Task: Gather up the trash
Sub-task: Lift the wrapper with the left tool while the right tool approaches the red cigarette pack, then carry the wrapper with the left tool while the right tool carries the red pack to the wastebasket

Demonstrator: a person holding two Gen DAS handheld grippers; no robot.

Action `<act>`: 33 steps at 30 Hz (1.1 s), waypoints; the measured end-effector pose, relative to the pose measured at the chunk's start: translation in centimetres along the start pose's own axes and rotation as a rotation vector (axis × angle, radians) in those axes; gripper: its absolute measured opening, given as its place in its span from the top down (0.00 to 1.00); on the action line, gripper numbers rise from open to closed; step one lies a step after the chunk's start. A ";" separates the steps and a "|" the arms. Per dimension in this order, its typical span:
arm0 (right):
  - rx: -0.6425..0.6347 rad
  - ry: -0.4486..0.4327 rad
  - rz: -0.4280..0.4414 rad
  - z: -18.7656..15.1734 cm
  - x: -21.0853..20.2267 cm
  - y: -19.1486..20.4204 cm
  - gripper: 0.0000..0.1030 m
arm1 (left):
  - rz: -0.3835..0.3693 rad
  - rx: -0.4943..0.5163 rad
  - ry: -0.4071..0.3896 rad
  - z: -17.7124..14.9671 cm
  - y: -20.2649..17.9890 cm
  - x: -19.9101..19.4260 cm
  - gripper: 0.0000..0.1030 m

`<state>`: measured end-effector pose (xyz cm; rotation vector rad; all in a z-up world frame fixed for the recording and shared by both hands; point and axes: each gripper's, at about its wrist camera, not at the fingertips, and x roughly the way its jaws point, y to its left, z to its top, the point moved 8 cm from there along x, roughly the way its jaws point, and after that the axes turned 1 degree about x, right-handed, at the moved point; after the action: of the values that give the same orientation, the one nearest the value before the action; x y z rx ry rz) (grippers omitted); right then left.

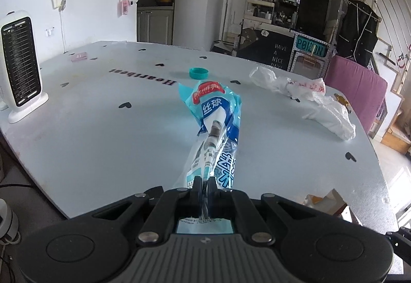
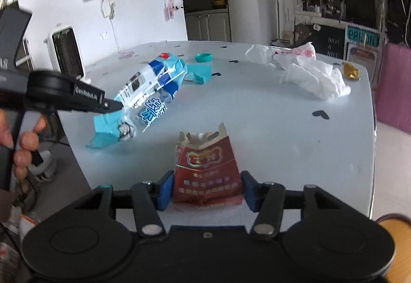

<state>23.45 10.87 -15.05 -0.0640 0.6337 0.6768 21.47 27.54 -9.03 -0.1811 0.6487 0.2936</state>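
Left gripper (image 1: 204, 184): jaws pressed together, pinching blue plastic wrapper (image 1: 215, 113) at its end, frame centre, raised off table (image 1: 102, 141) for collection. Right gripper (image 2: 205, 188): jaws spread, red cigarette pack (image 2: 206, 170) bracketed between, lower centre, apparently readied for pinch.

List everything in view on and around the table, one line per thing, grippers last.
plastic wrapper: 1, blue and clear, lifted off the table, pinched at one end
red carton: 1, torn open, near table edge between the right fingers
bottle cap: 1, teal, mid-table
plastic bags: crumpled white heap, far right
gold wrapper: 1, beyond the bags
heater: 1, white, left corner
table: 1, pale with black hearts
left gripper: shut on the wrapper
right gripper: open around the carton
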 end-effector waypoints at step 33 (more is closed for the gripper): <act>0.225 -0.210 -0.289 0.3 -19.2 -15.0 0.47 | -0.311 0.180 -0.153 0.3 -21.7 -10.1 0.97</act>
<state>21.15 -11.65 -6.09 0.1218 0.4820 0.3247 21.00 5.02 -0.91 -0.0840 0.4834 -0.0507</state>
